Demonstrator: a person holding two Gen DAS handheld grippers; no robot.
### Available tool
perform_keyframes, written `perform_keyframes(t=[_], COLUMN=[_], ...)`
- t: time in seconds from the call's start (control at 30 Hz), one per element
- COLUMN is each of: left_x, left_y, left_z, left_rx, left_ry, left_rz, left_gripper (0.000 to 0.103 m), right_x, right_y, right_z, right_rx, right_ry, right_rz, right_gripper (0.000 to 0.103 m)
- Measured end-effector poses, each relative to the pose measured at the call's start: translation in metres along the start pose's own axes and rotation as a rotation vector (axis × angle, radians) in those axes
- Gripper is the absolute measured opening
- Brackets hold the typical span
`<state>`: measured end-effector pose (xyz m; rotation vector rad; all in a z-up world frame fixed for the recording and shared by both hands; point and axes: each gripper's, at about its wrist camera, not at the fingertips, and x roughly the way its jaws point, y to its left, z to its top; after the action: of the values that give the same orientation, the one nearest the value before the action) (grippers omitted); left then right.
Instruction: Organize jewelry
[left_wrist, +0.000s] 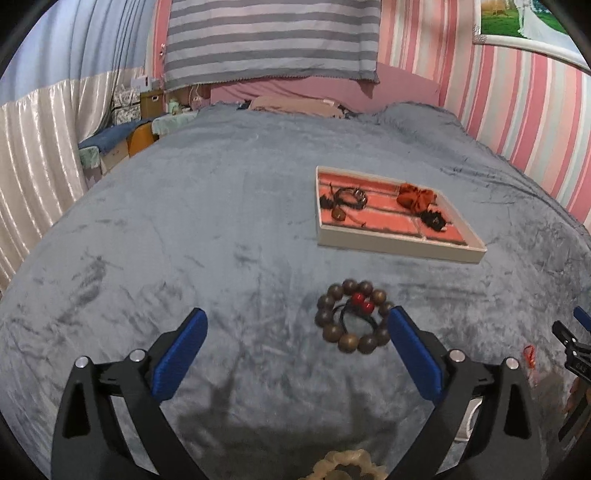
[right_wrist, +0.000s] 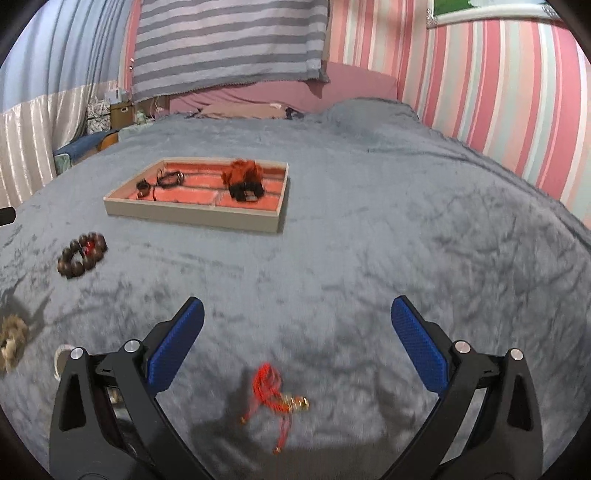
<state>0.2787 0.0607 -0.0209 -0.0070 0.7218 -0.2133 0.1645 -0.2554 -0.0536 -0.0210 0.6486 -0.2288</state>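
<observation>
While both tongs, left gripper (left_wrist: 297, 321) & right gripper (right_wrist: 297, 312), gape w/ nothing held, I see bead bracelet (left_wrist: 352, 321) mid-bed near tray (left_wrist: 402, 246); plush blanket (left_wrist: 184, 221) could snag pads, botching pickup.

Right gripper (right_wrist: 297, 317) low in frame, blue pads spread wide, nothing between them. Red cord bracelet (right_wrist: 275, 393) with gold beads at bottom centre on grey blanket (right_wrist: 388, 229). Brown bead bracelet (right_wrist: 82, 254) at left. Jewelry tray (right_wrist: 192, 214) upper left, holding orange and black pieces.
</observation>
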Motion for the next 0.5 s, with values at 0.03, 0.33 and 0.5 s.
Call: perform_keyframes(t=[0.03,0.33,0.5], left_x=[0.002,0.018,0.032], left_y=[0.000,0.003,0.000], left_z=[-0.003,-0.017,-0.018], left_rx=[0.002,-0.001,0.007], left_ry=[0.002,0.045,0.080], left_rz=[0.002,-0.015,-0.039], left_gripper=[0.096,0.096,0.096], right_x=[0.000,0.011,0.018], right_y=[-0.002,-0.005,-0.004], right_z=[-0.004,-0.022,-0.025], right_rx=[0.007,0.017,0.014], right_ry=[0.008,0.047,0.069], right_rz=[0.004,0.007,0.010], right_gripper=[0.099,0.099,0.099])
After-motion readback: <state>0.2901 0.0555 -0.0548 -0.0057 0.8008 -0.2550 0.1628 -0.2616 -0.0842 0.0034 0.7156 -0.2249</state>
